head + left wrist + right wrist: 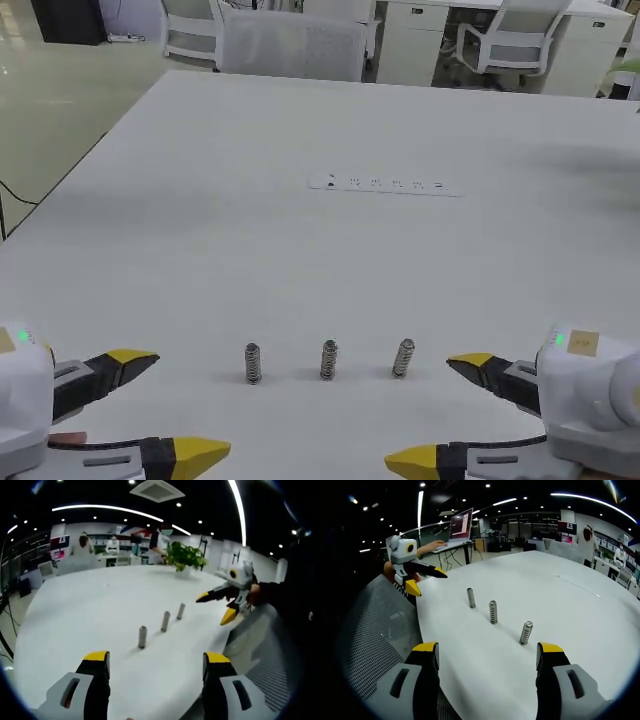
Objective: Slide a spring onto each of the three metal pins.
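Three metal pins stand in a row near the table's front edge, each wrapped by a spring: left spring [252, 363], middle spring [328, 359], right spring [403, 357]. The same row appears in the left gripper view [142, 636] and in the right gripper view [526, 632]. My left gripper [165, 405] sits at the lower left, open and holding nothing, left of the row. My right gripper [440, 410] sits at the lower right, open and holding nothing, right of the row. Yellow fingertips [96, 656] [550, 648] stand wide apart.
A white power strip [385, 184] lies flat mid-table. Office chairs [505, 45] and desks stand beyond the far edge. A potted plant [184, 557] sits at the table's far end. People stand in the background. A grey mesh chair back [375, 645] is close to the front edge.
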Motion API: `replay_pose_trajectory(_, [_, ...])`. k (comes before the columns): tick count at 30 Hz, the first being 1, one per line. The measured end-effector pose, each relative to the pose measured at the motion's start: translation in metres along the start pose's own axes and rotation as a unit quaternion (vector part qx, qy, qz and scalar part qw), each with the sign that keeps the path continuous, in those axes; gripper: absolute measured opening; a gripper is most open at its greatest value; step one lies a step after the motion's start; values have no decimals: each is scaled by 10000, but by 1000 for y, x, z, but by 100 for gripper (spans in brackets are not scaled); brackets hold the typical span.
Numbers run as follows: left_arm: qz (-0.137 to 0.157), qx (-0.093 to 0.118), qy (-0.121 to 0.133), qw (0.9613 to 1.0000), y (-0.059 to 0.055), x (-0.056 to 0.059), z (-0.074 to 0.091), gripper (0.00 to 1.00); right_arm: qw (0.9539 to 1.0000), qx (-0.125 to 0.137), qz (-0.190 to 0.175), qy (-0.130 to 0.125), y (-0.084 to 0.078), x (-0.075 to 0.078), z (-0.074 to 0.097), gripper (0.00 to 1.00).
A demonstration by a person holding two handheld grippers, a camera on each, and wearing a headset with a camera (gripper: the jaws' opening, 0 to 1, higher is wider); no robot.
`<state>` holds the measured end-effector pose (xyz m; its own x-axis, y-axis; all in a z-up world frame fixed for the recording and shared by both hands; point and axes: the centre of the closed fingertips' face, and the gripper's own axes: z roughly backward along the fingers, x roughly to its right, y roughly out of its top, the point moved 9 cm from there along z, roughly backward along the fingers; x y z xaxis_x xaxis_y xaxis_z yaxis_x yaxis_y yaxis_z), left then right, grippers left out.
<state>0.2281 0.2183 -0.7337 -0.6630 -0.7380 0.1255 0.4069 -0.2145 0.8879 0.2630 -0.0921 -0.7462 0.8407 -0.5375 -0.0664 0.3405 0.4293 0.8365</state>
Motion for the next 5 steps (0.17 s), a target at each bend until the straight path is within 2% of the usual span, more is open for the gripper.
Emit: replay_pose_trajectory(5, [-17, -20, -16, 10000, 0, 1, 0, 72, 10000, 3, 5, -31, 0, 0, 1, 79])
